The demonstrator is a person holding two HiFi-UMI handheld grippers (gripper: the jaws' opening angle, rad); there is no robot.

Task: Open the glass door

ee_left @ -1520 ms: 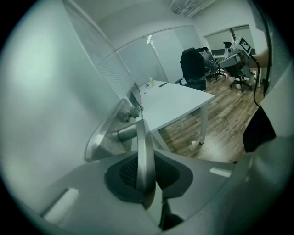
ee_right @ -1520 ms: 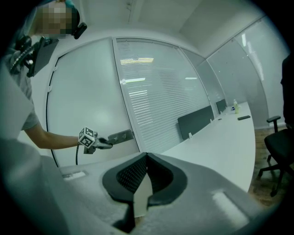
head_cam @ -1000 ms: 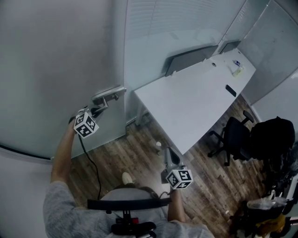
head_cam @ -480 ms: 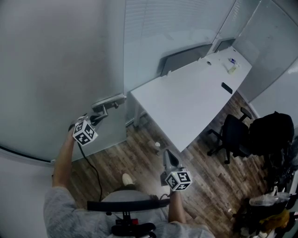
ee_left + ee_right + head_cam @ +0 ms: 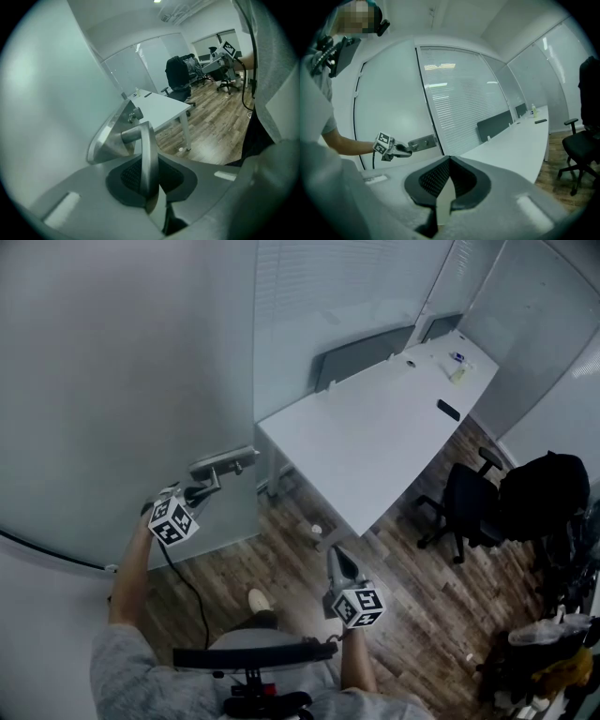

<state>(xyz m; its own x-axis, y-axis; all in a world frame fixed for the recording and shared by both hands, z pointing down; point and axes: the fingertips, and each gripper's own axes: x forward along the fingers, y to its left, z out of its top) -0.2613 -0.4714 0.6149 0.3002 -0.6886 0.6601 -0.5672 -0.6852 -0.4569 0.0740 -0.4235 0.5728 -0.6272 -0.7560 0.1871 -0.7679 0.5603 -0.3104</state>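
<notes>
The frosted glass door (image 5: pixel 112 381) fills the left of the head view, and its free edge carries a metal lock plate (image 5: pixel 223 463) with a lever handle (image 5: pixel 146 145). My left gripper (image 5: pixel 194 491) is shut on that lever. In the left gripper view the lever runs straight down between the pads (image 5: pixel 129 176), with the lock plate (image 5: pixel 110 138) just behind it. My right gripper (image 5: pixel 337 561) hangs low near my body, shut with nothing in it. The right gripper view shows my right gripper (image 5: pixel 449 174) pointing at the door, with the left gripper (image 5: pixel 401 151) at the lock plate (image 5: pixel 423 142).
A long white desk (image 5: pixel 375 446) stands just past the door's edge, with a phone (image 5: pixel 447 410) and small items on it. Black office chairs (image 5: pixel 469 507) and bags (image 5: pixel 544 493) are at the right on the wood floor (image 5: pixel 281 549). Glass partitions with blinds (image 5: pixel 328 296) lie behind.
The door's edge, with its handle and my left gripper on it, has swung toward me. The right gripper has drifted slightly back with my body.
</notes>
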